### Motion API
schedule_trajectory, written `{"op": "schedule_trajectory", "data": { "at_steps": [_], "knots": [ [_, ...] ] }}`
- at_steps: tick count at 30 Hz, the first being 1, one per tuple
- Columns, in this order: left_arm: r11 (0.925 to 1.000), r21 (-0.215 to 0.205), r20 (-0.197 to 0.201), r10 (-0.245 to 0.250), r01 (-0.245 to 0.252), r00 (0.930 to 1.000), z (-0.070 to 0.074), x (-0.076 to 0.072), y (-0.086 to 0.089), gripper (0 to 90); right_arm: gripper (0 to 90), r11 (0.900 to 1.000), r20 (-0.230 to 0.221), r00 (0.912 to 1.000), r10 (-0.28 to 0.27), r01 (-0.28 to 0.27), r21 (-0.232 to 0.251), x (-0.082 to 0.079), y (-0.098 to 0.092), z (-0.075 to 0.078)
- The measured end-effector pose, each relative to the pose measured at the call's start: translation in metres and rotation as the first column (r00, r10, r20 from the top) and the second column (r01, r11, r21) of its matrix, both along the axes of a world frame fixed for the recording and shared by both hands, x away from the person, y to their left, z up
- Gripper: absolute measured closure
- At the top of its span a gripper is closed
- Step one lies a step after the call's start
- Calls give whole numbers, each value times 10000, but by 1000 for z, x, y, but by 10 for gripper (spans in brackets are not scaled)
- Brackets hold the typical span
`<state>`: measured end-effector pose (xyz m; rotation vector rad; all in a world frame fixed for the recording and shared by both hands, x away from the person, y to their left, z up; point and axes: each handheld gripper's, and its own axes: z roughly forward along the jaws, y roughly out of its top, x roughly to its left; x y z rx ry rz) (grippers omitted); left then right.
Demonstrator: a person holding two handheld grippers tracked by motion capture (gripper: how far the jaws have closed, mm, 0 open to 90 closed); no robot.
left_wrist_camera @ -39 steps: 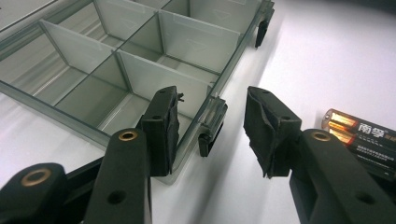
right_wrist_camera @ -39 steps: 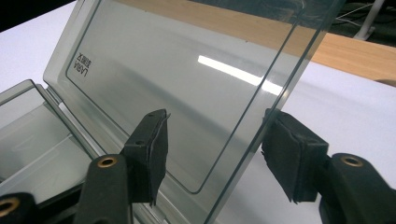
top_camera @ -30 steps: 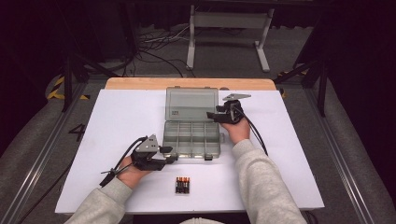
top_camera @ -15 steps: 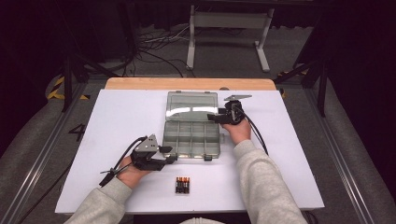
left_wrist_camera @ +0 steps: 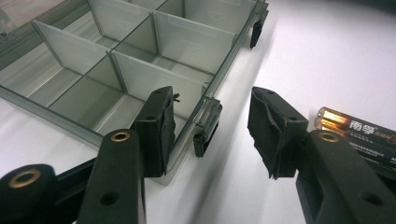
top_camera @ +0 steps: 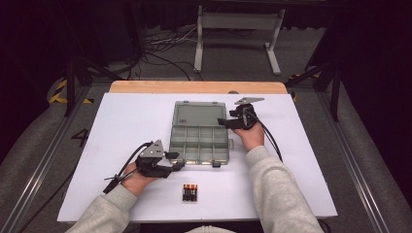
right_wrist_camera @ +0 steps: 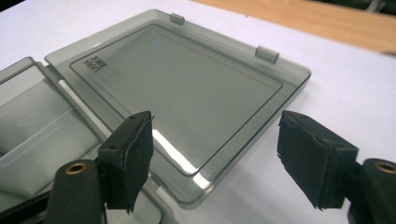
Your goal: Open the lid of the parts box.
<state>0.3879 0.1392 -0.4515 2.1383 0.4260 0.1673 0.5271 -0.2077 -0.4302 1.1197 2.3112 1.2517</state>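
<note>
The clear grey plastic compartment box (top_camera: 200, 144) lies open in the middle of the white table (top_camera: 121, 126), its flat transparent lid (top_camera: 197, 114) folded back flat on the far side. Nearest the person, a small pack of black-and-orange batteries (top_camera: 190, 192) lies on the table, just short of the box's front edge. The left gripper (top_camera: 176, 161) sits at the box's near left corner; in the left gripper view its jaws straddle the front wall beside a small latch (left_wrist_camera: 207, 126) — one pad inside the corner compartment, the other outside and clear of the wall. They have just been opening, with only that wall between them. Farther off, the right gripper (top_camera: 223, 122) hovers at the lid's right edge — its jaws have just been opening too, gaping wide above the lid (right_wrist_camera: 187, 93) and pressing on nothing.
</note>
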Motion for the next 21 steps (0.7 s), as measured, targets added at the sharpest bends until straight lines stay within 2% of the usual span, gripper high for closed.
{"op": "schedule_trajectory", "data": {
  "at_steps": [6,10,14,17,21],
  "knots": [
    [9988,-461,112,166,-161,9998,13,-8,8,405,235,9997,899,9956,247,-251,37,-20,-6,25],
    [9986,-488,310,237,-222,9992,21,-15,16,362,214,9988,1284,9905,482,-494,60,-33,-8,39],
    [9976,-564,420,427,-403,9982,27,-21,24,301,198,9975,1487,9865,686,-705,73,-43,-7,46],
    [9956,-648,475,703,-672,9964,30,-27,34,277,180,9951,1690,9808,969,-984,3,-57,-4,55],
    [9921,-890,363,921,-886,9951,30,-31,44,248,173,9923,1929,9738,1203,-1236,52,-68,-2,65]
  ]
}}
